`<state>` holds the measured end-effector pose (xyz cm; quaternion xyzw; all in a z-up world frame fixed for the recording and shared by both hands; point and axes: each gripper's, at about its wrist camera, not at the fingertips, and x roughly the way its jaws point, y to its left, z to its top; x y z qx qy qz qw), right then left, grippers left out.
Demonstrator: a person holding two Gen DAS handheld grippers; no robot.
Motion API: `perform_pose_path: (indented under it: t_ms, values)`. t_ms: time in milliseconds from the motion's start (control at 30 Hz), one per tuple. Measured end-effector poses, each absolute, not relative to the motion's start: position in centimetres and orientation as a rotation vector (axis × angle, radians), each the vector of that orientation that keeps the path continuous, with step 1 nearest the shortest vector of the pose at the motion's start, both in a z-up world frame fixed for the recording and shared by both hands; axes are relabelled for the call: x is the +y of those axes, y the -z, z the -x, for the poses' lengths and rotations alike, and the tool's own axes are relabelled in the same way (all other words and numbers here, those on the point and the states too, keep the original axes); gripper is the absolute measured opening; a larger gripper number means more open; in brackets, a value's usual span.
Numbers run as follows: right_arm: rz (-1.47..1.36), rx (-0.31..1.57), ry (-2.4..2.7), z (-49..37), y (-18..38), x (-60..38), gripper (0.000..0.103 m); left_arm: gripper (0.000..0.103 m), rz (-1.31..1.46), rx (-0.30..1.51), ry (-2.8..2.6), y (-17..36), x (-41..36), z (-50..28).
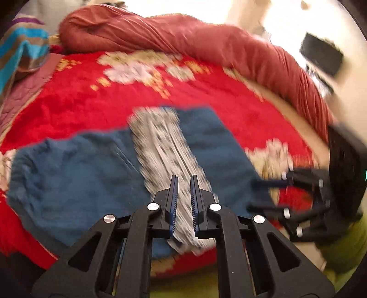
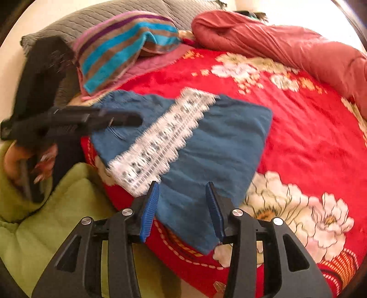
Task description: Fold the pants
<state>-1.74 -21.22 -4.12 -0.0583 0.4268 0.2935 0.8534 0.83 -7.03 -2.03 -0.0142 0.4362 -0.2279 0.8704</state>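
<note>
Blue pants [image 1: 75, 174] with a white patterned band [image 1: 160, 146] lie folded over on the red floral blanket [image 1: 91, 107]. They also show in the right wrist view [image 2: 218, 142], band [image 2: 165, 135] running diagonally. My left gripper [image 1: 184, 181] hovers over the band near the front edge, jaws a narrow gap apart, nothing between them. It appears at the left of the right wrist view [image 2: 135, 120]. My right gripper [image 2: 182, 188] is open and empty above the pants' near corner; it also shows at the right of the left wrist view [image 1: 257, 194].
A rust-red duvet [image 1: 206, 39] is bunched along the far side of the bed. A striped towel [image 2: 119, 48] and grey pillow [image 2: 87, 18] lie at the head. A green cushion [image 2: 57, 217] sits at the near edge. The frames are motion-blurred.
</note>
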Motion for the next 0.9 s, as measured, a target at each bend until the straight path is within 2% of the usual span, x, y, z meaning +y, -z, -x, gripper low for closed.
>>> perform_pose_path:
  t_ms: [133, 567, 767, 800, 900]
  values:
    - [0.152, 0.95, -0.547, 1.7, 6.1, -21.7, 0.037, 0.007, -0.038, 1.014, 0.42, 5.0, -7.7, -0.9]
    - [0.076, 0.953, -0.554, 2.1, 5.7, -22.8, 0.04, 0.01, -0.008, 0.998, 0.4, 4.5, -7.0, -0.5]
    - [0.051, 0.914, -0.55, 2.6, 4.3, -23.7, 0.052, 0.01, -0.015, 0.981, 0.392, 3.9, -7.1, 0.1]
    - [0.049, 0.906, -0.546, 2.6, 4.1, -23.8, 0.058, 0.011, -0.017, 0.973, 0.39, 3.6, -7.1, 0.2]
    - [0.03, 0.887, -0.538, 2.7, 3.5, -24.4, 0.066, 0.021, -0.018, 0.958, 0.379, 3.0, -7.1, 0.5]
